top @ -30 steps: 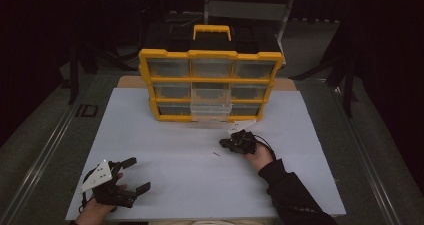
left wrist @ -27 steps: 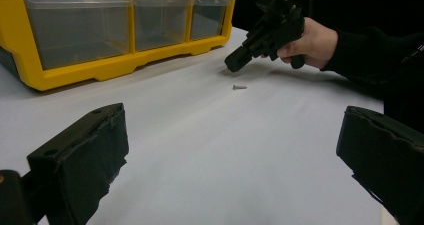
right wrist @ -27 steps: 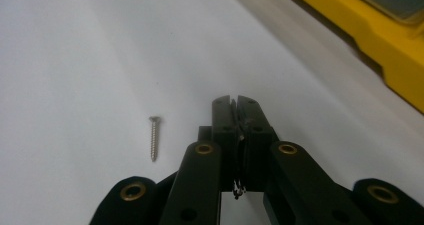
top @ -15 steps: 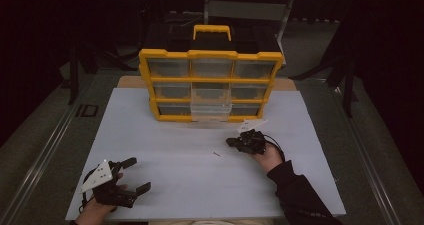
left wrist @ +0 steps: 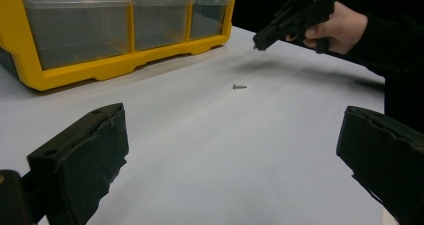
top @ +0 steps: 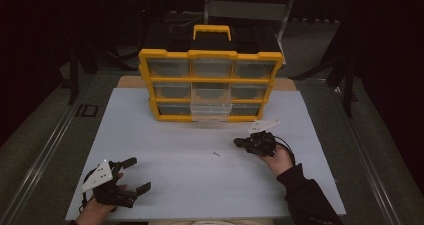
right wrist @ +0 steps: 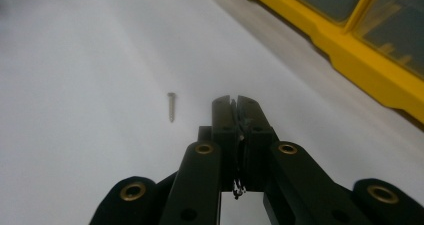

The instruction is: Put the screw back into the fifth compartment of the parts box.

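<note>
With wide bare white table [top: 170,150] around me and the yellow drawer organizer [top: 210,85] along its far edge, my right gripper [right wrist: 233,101] hangs clenched on nothing just beside the small screw [right wrist: 171,106] lying loose mid-table, while my left gripper [left wrist: 235,150] rests near the front edge, jaws spread wide and empty.
</note>
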### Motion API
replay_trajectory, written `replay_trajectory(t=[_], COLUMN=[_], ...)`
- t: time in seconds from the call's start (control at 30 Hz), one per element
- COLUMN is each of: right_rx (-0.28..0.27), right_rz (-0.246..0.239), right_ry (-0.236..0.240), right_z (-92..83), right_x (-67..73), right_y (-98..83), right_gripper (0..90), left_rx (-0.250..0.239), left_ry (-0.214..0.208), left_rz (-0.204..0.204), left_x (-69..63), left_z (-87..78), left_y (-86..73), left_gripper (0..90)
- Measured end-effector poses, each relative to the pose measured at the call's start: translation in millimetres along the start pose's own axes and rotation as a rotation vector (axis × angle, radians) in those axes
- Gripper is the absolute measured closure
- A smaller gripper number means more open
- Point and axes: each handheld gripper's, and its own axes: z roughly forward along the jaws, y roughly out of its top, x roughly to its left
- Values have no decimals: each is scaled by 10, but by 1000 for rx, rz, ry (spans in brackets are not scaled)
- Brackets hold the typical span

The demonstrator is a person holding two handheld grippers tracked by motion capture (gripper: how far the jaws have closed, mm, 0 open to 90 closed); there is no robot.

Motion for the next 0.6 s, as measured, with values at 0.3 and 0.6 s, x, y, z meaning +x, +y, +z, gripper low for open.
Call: replay_trajectory(t=[0.3, 0.6], right_rx=[-46, -97], right_rz=[-18, -41], right_ry=[-11, -21], right_z=[-302, -550], right_x=[73, 142], right_y=[124, 317], right_gripper=[878, 878], left_rx=[-2, 0], left_ry=[-4, -3], left_rz=[-1, 1], left_x=[-3, -2], left_z=[4, 8], left_y=[0, -2], left_gripper=[12, 11])
